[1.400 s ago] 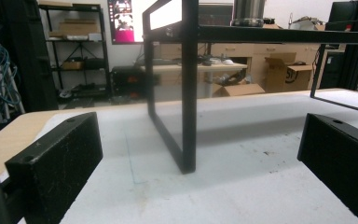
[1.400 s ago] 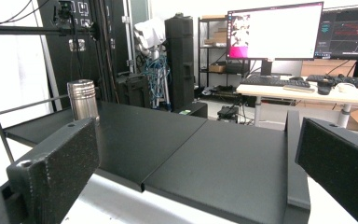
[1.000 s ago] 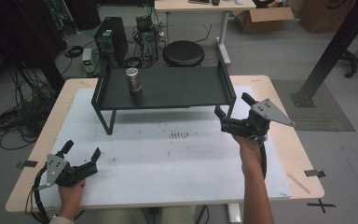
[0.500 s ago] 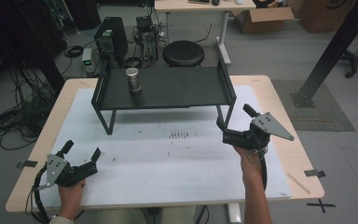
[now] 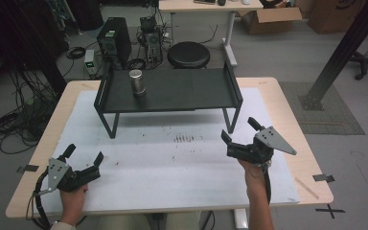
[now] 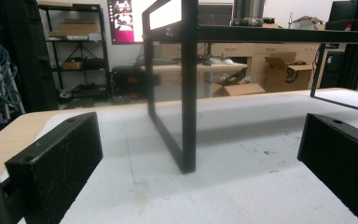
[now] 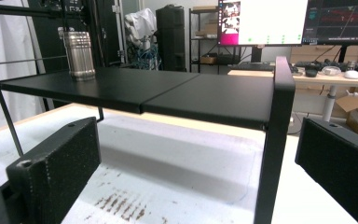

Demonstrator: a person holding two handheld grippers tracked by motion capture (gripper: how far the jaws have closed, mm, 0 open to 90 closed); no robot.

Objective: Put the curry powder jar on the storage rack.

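The metal cup [image 5: 137, 83] stands upright on the left part of the black shelf [image 5: 182, 91], toward the far side of the table [image 5: 287, 110]; nothing touches it, and raised on the shelf's legs it sits above the white mat [image 5: 172, 158], so a grasp would likely have to come in level rather than from the tabletop. The right gripper [image 5: 240, 135] hovers near the shelf's right front leg, jaws spread wide and empty — its own view looks along the shelf top toward the cup [image 7: 79, 53], which suggests it is lined up for an approach across the shelf; the cup is well apart from it. The left gripper [image 5: 84, 154] rests low at the near left corner, jaws also apart and holding nothing; it faces the shelf's left leg [image 6: 189, 93], seemingly parked out of the way — a waiting pose, by my judgement, leaving the reach to the right hand.
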